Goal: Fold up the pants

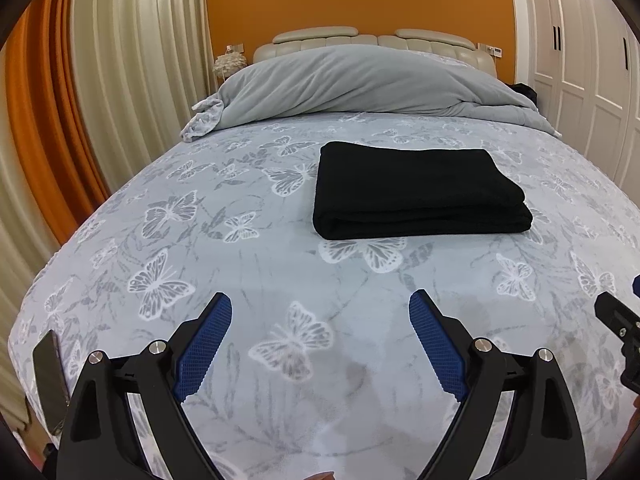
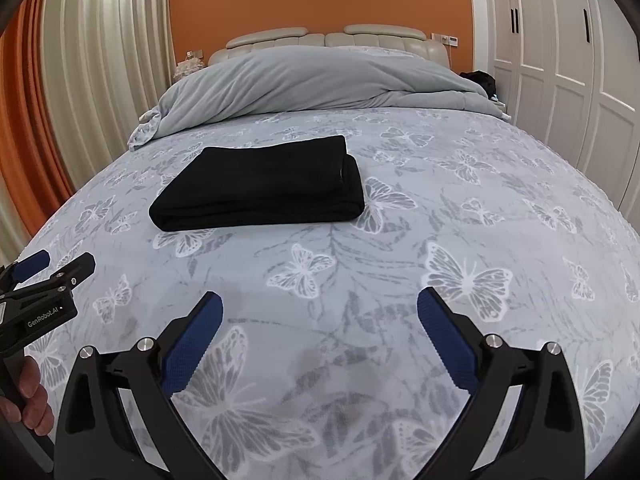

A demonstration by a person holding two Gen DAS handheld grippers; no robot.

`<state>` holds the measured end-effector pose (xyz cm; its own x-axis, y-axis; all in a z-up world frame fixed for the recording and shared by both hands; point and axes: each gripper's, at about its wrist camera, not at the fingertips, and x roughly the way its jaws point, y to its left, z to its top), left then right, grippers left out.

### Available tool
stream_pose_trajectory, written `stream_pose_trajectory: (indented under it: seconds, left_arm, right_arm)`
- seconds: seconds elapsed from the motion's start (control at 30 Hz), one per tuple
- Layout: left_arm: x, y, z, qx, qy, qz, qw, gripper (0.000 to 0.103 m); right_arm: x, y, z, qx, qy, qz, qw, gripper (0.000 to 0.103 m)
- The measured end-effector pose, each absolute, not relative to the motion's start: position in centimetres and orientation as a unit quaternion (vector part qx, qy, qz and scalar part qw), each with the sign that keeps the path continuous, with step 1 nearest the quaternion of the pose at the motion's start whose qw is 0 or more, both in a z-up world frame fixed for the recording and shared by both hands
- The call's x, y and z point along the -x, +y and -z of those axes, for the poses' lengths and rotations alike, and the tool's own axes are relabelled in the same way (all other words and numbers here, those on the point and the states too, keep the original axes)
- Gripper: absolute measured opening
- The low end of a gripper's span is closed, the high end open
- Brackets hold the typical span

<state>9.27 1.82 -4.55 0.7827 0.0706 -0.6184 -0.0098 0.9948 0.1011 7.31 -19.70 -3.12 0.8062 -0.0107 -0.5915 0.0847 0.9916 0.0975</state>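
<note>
both the left gripper (image 1: 320, 312) and the right gripper (image 2: 320, 312) hang released and empty above the near bedspread (image 2: 460, 220), probably because the folding looks finished. the black pants (image 1: 416, 192) lie in a compact stack mid-bed, well apart from the heaped duvet (image 1: 360, 84), with open sheet all round.

Left wrist view: low over the foot of the butterfly-print blue bedspread (image 1: 280, 184), facing the headboard; my left gripper (image 1: 320, 308) frames the bottom. Folded black pants (image 1: 416, 188) sit right of centre, mid-distance. Right wrist view: same height and heading; pants (image 2: 256, 184) left of centre. Both share bedspread (image 2: 440, 208) and pants.
</note>
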Motion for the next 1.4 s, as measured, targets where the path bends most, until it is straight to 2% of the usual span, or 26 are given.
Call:
stream_pose_trajectory:
  seconds: [1.4]
  left_arm:
    - [-9.28, 1.49, 5.20, -0.057, 0.328, -0.022, 0.943, 0.088]
  right_arm:
    - [-7.23, -19.53, 3.34, -0.052, 0.313, 0.024, 0.948, 0.096]
